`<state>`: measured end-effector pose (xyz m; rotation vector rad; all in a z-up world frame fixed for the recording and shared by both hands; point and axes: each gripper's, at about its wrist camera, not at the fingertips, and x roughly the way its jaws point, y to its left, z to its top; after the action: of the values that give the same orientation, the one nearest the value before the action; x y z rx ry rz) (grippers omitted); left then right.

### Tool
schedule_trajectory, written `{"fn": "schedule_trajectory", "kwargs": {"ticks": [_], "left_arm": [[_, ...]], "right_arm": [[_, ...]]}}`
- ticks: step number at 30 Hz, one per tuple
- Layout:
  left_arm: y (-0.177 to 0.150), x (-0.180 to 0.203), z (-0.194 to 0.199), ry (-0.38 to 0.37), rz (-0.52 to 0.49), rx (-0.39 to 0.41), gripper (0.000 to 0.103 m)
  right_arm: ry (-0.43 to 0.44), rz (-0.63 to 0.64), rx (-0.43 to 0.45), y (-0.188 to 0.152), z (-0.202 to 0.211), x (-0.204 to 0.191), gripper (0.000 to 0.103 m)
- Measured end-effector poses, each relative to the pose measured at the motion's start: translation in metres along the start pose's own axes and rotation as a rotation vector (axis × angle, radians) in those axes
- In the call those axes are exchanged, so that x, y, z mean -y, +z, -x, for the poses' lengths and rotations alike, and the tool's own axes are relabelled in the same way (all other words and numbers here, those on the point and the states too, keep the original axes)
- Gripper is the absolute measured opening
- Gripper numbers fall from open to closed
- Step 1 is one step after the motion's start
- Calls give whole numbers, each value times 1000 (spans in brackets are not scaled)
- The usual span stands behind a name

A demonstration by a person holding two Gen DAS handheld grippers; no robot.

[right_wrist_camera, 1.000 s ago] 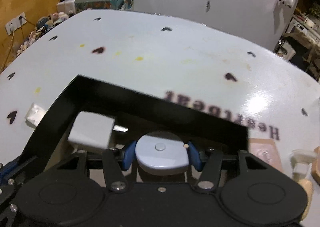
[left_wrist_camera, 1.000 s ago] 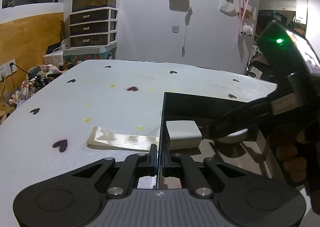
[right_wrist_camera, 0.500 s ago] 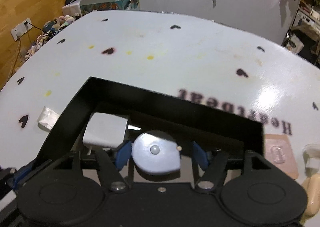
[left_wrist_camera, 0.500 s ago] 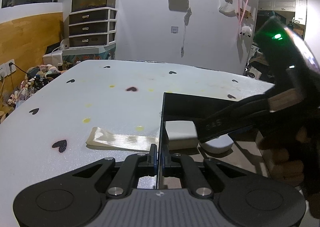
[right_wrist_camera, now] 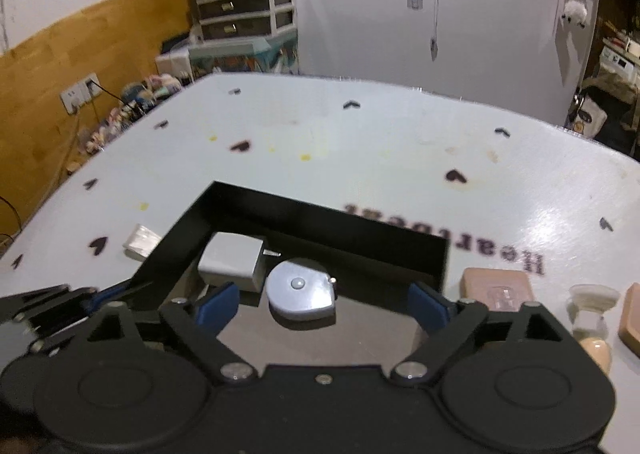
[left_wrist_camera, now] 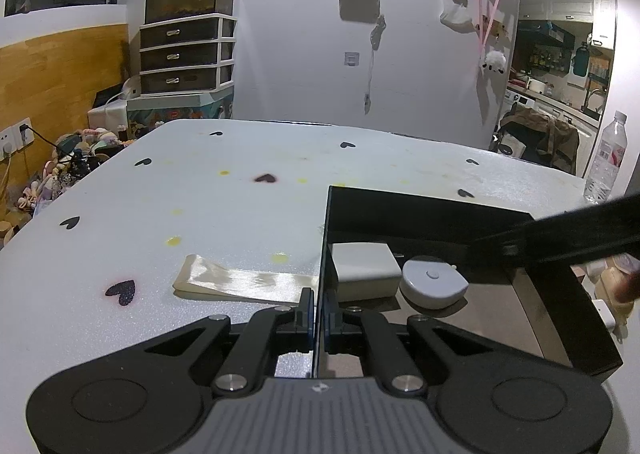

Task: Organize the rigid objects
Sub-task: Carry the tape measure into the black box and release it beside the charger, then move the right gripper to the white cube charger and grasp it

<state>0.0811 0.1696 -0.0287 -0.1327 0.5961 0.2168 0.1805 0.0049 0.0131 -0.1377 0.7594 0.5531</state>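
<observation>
The left gripper (left_wrist_camera: 316, 318) is clamped tight on the left wall of the black box (left_wrist_camera: 552, 294), its two fingers pinching the thin wall edge at 6 o'clock in the left wrist view. The right gripper (right_wrist_camera: 322, 304) has just been opening its jaws and now stands wide, blue pads well apart, with nothing pressed between them; the round grey tape measure (right_wrist_camera: 302, 290) lies free on the box floor, between the pads but touching neither. In the left wrist view the right gripper shows only as a dark bar crossing in from 3 o'clock above the box.

Inside the box, a white charger block (right_wrist_camera: 232, 260) sits in the far left corner, at about 10 o'clock from the tape measure and just beside it; its metal prongs point toward the back wall. The box rests on a white table (right_wrist_camera: 360, 142) printed with dark hearts and blurred lettering.

Outside the box, at 9 o'clock from it, a folded strip of cream ribbon (left_wrist_camera: 236, 284) lies flat on the table, its end reaching the wall. At 3 o'clock from the box in the right wrist view lie a tan rectangular block (right_wrist_camera: 496, 288) and a small hourglass (right_wrist_camera: 592, 318)
</observation>
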Motion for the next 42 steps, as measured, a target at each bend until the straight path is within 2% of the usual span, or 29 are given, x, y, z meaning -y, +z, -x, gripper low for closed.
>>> {"fn": "schedule_trajectory", "kwargs": {"ticks": [9,22,26,31,35,40,42], "left_arm": [[0,0,0,-1,3,-1,4],[-1,1,0,5,9,-2,4],[-1,1,0,5,9,-2,4],[-1,0,0,4,9,-2,4],[-1,1,0,5,8,-2,4],[-1,1,0,4,8,-2,4],[-1,0,0,4,8,-2,4]], "right_arm": [[15,-5,124,-28,52,23,101],[-89,-35,245,-99,91,79,101],[-133,-52,222,-119,87,94,101],[-93,-114,204,-135,78,109,93],[-71,-145,201,-134,66,114,82],[-62,-176,170,-126,43,116,76],[-82,-161,185,-122,36,113,77]]}}
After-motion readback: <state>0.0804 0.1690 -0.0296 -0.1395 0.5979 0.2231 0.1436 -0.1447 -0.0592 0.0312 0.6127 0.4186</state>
